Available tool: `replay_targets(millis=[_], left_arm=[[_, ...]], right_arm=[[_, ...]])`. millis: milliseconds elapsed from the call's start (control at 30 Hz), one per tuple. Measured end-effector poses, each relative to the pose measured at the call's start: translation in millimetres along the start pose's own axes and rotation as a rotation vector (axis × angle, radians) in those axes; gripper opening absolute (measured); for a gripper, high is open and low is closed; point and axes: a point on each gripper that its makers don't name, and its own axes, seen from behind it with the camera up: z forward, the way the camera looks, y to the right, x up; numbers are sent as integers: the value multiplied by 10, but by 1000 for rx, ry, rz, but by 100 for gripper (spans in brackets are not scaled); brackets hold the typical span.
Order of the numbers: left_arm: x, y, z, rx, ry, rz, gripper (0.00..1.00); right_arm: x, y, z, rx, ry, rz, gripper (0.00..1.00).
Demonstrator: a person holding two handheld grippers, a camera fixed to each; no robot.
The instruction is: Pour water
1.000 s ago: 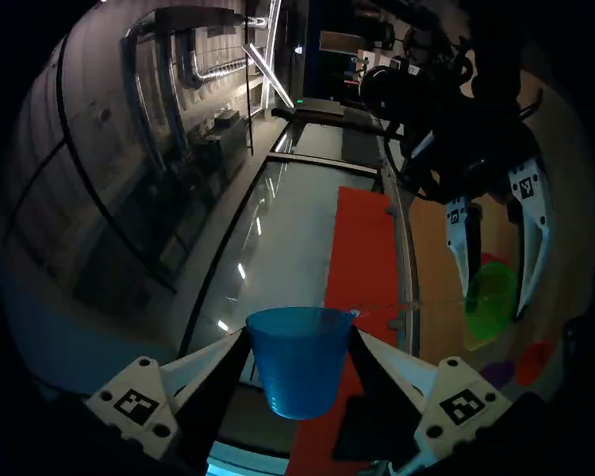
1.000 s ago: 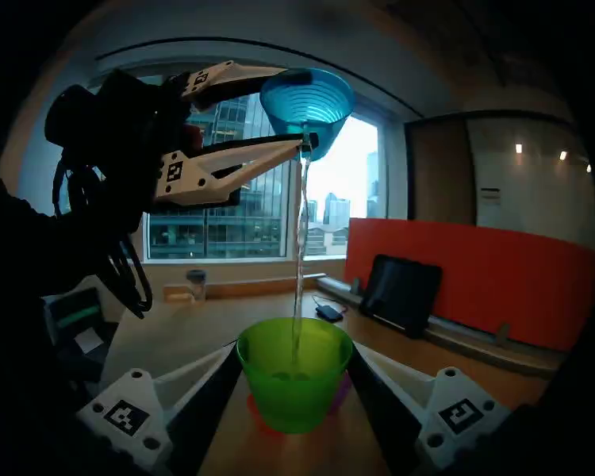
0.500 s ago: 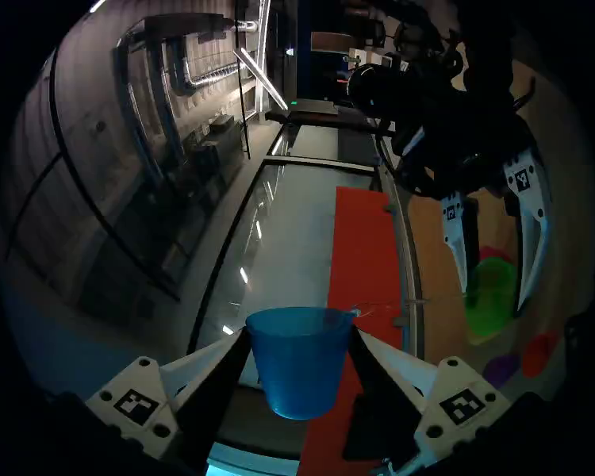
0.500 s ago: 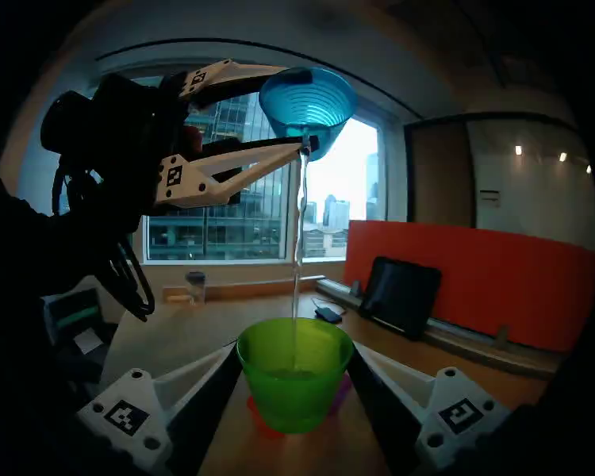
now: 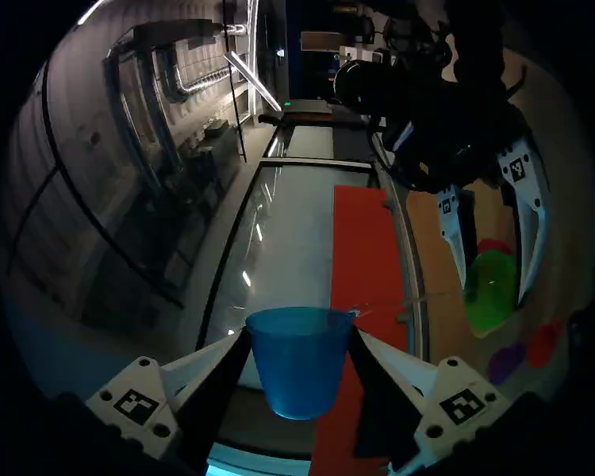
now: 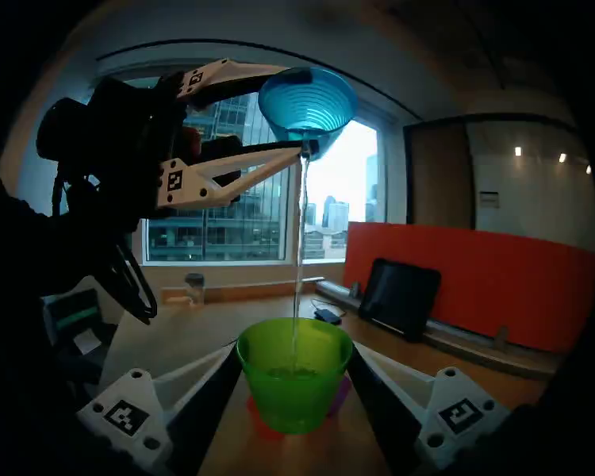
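Item 1, left gripper (image 5: 300,339): we record its fingers clamped on either side of the blue cup (image 5: 300,361). The cup is carried high and tipped well over.

Item 2, right gripper (image 6: 294,351): its fingers press on both sides of the green cup (image 6: 294,377), which is upright. The cup sits on or just above a red disc (image 6: 258,419) on the wooden tabletop (image 6: 178,337). That spot is toward the near edge, well apart from the far edge under the window (image 6: 218,226). We cannot tell whether the cup's base rests on the disc.

Item 3, water (image 6: 299,254): a thin stream falls from the blue cup's lowest edge into the green cup's mouth, landing about centre. A shallow pool shows at the bottom.

Item 4, surroundings: a red partition (image 6: 488,274) runs along one tabletop edge, with a dark panel (image 6: 399,295) propped before it. Neither is in the way.

Handling note, our judgement: the pour is under way and the green cup is far from full. We would hold the green cup level beneath the stream. We would add tilt to the blue cup slowly, so the water leaves cleanly instead of running down its wall. We would lower the blue cup if splashing starts. The risk is the long drop, which could let the stream wander past the rim.
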Motion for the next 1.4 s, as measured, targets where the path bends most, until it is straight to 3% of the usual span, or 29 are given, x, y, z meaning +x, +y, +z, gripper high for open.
replay_targets(millis=[900,1267,1400], left_arm=[[126,49,-34,7,2,159,87],[212,50,-46,16,22,182,87],[191,31,-37,19,22,152,87]], right_arm=[[-4,43,-77,-9,9,3,91],[7,33,-58,-12,11,4,91],[16,34,-57,-12,13,3,91]])
